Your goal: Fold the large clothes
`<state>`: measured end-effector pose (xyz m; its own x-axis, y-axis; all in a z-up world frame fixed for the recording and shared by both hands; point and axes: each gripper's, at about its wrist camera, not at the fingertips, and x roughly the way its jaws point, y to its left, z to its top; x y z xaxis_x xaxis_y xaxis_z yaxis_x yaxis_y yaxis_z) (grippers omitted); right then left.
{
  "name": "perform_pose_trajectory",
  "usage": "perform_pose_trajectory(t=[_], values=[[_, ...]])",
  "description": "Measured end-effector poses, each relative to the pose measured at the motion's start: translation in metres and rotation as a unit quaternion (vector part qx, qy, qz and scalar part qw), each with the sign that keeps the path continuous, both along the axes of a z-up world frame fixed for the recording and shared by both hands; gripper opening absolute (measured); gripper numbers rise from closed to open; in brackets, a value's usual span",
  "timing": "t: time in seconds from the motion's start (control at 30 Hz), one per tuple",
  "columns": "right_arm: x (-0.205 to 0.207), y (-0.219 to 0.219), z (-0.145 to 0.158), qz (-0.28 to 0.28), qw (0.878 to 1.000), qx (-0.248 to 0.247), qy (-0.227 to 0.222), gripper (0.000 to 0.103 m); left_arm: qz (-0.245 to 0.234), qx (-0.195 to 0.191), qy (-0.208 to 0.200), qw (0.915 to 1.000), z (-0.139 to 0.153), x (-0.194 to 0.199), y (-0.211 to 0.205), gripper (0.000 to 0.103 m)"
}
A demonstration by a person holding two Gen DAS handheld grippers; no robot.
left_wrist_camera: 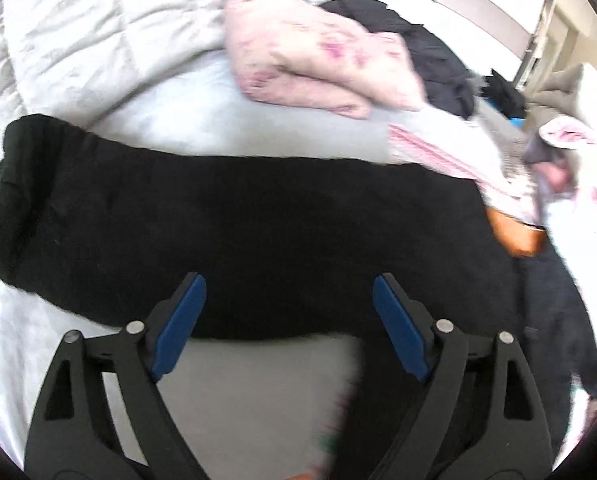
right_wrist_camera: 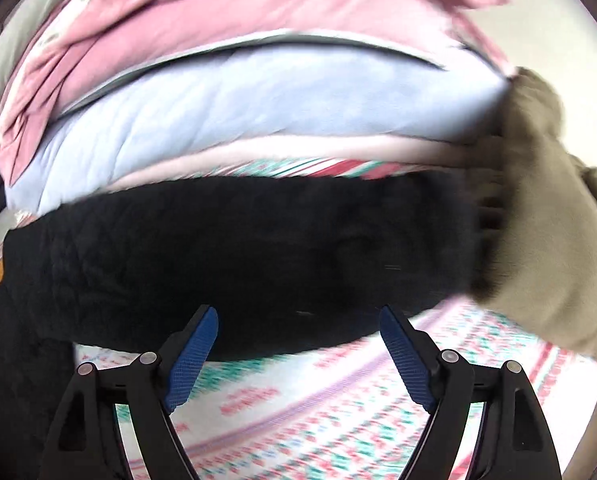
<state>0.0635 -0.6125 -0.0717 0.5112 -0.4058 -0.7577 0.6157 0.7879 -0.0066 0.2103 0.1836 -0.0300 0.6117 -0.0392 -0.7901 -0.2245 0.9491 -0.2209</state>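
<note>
A large black garment (left_wrist_camera: pixel 238 232) lies folded in a long band across the pale bed sheet (left_wrist_camera: pixel 258 380). My left gripper (left_wrist_camera: pixel 289 300) hovers over its near edge, blue pads wide apart, nothing pinched between them. In the right wrist view the same black garment (right_wrist_camera: pixel 234 256) stretches across the middle, over a patterned sheet (right_wrist_camera: pixel 306 412). My right gripper (right_wrist_camera: pixel 299 332) is open above the garment's near edge, its pads not pressing on the cloth. The picture is blurred by motion.
A folded pink floral cloth (left_wrist_camera: pixel 310 56) and a dark clothes heap (left_wrist_camera: pixel 430 52) lie beyond the garment. A white quilt (left_wrist_camera: pixel 78 28) covers the far left. Pink and light blue bedding (right_wrist_camera: pixel 258 96) is stacked behind; a grey-green cloth (right_wrist_camera: pixel 546 240) lies at right.
</note>
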Motion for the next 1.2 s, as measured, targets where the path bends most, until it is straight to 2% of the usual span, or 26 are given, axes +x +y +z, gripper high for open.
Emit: perform_pose_trajectory(t=[0.13, 0.27, 0.37, 0.47, 0.53, 0.6, 0.63, 0.67, 0.7, 0.77, 0.8, 0.93, 1.03, 1.2], values=[[-0.014, -0.017, -0.011, -0.015, 0.997, 0.076, -0.028, 0.086, -0.049, -0.059, 0.012, 0.9970, 0.011, -0.008, -0.038, 0.091], [-0.016, -0.032, -0.030, -0.049, 0.990, 0.117, -0.061, 0.086, -0.079, -0.115, 0.006, 0.9902, 0.004, -0.022, -0.065, 0.092], [-0.011, -0.045, -0.048, -0.072, 0.983, 0.149, -0.075, 0.086, -0.088, -0.118, 0.000, 0.9892, -0.009, -0.017, -0.074, 0.093], [-0.008, -0.054, -0.051, -0.091, 0.979, 0.152, -0.104, 0.086, -0.080, -0.093, 0.011, 0.9924, -0.025, -0.013, -0.075, 0.093], [-0.006, -0.063, -0.051, -0.115, 0.970, 0.171, -0.131, 0.086, -0.076, -0.091, 0.014, 0.9929, -0.030, -0.013, -0.071, 0.093], [-0.009, -0.073, -0.052, -0.138, 0.953, 0.206, -0.173, 0.085, -0.070, -0.095, 0.010, 0.9929, -0.032, -0.012, -0.067, 0.093], [-0.011, -0.075, -0.051, -0.143, 0.948, 0.216, -0.186, 0.082, -0.069, -0.097, 0.008, 0.9929, -0.032, -0.012, -0.065, 0.093], [-0.011, -0.076, -0.048, -0.148, 0.945, 0.219, -0.195, 0.066, -0.070, -0.096, 0.004, 0.9930, -0.032, -0.011, -0.063, 0.093], [-0.011, -0.076, -0.043, -0.155, 0.946, 0.210, -0.191, 0.040, -0.070, -0.093, 0.000, 0.9932, -0.032, -0.010, -0.062, 0.093], [-0.014, -0.073, -0.028, -0.151, 0.949, 0.196, -0.197, 0.023, -0.072, -0.086, -0.007, 0.9937, -0.031, -0.011, -0.060, 0.093], [-0.014, -0.072, -0.020, -0.144, 0.949, 0.193, -0.204, 0.019, -0.073, -0.083, -0.010, 0.9939, -0.030, -0.011, -0.059, 0.093], [-0.003, -0.051, 0.040, -0.098, 0.957, 0.132, -0.237, 0.017, -0.077, -0.088, -0.021, 0.9929, -0.027, -0.011, -0.055, 0.093], [0.001, -0.027, 0.082, -0.059, 0.959, 0.091, -0.260, 0.016, -0.080, -0.099, -0.026, 0.9916, -0.024, -0.011, -0.054, 0.093], [0.034, 0.059, 0.167, 0.044, 0.955, 0.035, -0.293, 0.016, -0.089, -0.101, -0.035, 0.9903, -0.020, -0.012, -0.055, 0.093]])
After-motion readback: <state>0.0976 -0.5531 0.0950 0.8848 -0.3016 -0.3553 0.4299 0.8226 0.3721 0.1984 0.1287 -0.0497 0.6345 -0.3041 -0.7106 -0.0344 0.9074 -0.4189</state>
